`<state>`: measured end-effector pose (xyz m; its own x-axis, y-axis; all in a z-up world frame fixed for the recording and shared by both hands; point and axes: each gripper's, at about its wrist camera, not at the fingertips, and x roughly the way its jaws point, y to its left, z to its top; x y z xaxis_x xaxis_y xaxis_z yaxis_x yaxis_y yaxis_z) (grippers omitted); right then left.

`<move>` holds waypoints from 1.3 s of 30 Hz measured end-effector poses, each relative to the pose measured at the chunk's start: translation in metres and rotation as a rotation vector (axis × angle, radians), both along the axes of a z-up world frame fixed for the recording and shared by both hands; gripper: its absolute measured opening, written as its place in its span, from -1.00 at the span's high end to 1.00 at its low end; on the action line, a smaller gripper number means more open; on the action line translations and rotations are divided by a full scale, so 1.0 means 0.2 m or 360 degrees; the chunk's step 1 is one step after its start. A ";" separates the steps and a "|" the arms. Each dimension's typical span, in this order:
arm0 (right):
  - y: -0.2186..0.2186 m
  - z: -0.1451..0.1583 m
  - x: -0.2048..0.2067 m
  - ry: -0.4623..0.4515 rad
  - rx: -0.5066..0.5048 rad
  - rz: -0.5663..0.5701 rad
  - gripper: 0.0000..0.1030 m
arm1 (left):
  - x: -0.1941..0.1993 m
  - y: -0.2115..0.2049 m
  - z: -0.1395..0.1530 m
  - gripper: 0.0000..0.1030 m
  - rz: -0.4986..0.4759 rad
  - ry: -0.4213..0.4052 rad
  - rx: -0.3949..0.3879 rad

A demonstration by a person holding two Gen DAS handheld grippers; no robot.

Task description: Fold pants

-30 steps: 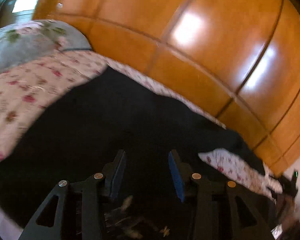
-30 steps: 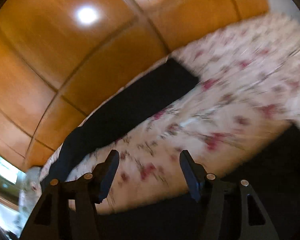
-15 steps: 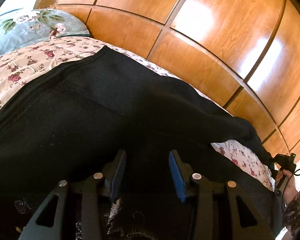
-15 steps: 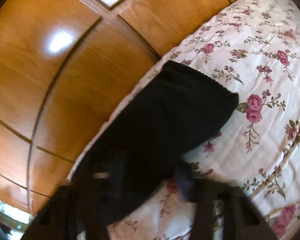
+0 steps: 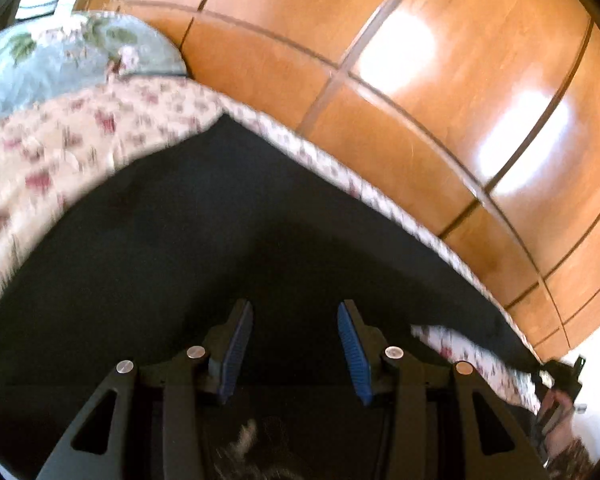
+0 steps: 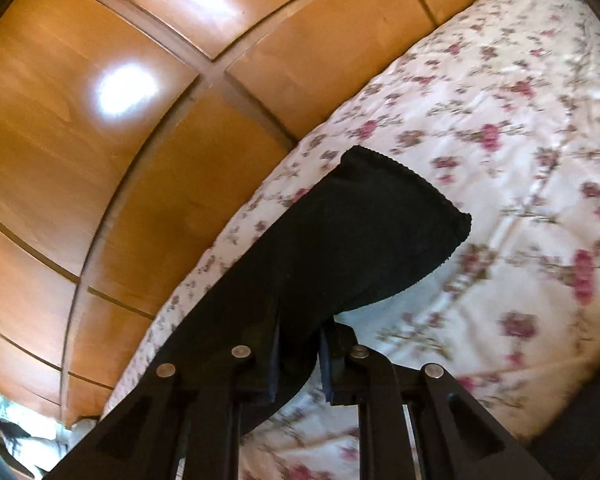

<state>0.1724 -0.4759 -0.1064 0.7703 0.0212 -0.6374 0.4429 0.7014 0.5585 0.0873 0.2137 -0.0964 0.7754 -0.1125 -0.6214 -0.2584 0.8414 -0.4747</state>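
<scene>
Black pants (image 5: 228, 240) lie spread on a floral bed sheet (image 5: 60, 152). In the left wrist view my left gripper (image 5: 296, 344) is open, its blue-padded fingers (image 5: 236, 344) over the wide dark cloth of the pants, holding nothing. In the right wrist view my right gripper (image 6: 300, 364) is shut on one pant leg (image 6: 359, 240), gripping it a short way back from the scalloped hem, which hangs out ahead of the jaws above the sheet (image 6: 499, 160). The right gripper also shows far right in the left wrist view (image 5: 559, 384).
A wooden panelled wardrobe (image 5: 379, 80) runs along the far side of the bed; it also shows in the right wrist view (image 6: 120, 120). A pale blue floral pillow (image 5: 60, 56) lies at the head of the bed, upper left.
My right gripper moved onto the pant leg and closed on it. The left gripper drew back a little over the pants and stays open.
</scene>
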 end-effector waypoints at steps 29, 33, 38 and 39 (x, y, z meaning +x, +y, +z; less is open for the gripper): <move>0.29 -0.12 -0.13 0.0024 -0.0386 0.0202 0.00 | 1.26 0.61 -0.21 0.10 0.0197 0.0288 0.0292; 0.29 -0.12 -0.12 0.0014 -0.0377 0.0201 0.00 | 1.23 0.62 -0.20 0.72 0.0183 0.0272 0.0233; 0.29 -0.12 -0.12 0.0014 -0.0379 0.0200 0.01 | 1.08 0.55 -0.08 0.78 0.0203 0.0151 0.0290; 0.29 -0.12 -0.12 0.0013 -0.0378 0.0200 0.01 | 1.02 0.53 -0.04 0.79 0.0217 0.0102 0.0277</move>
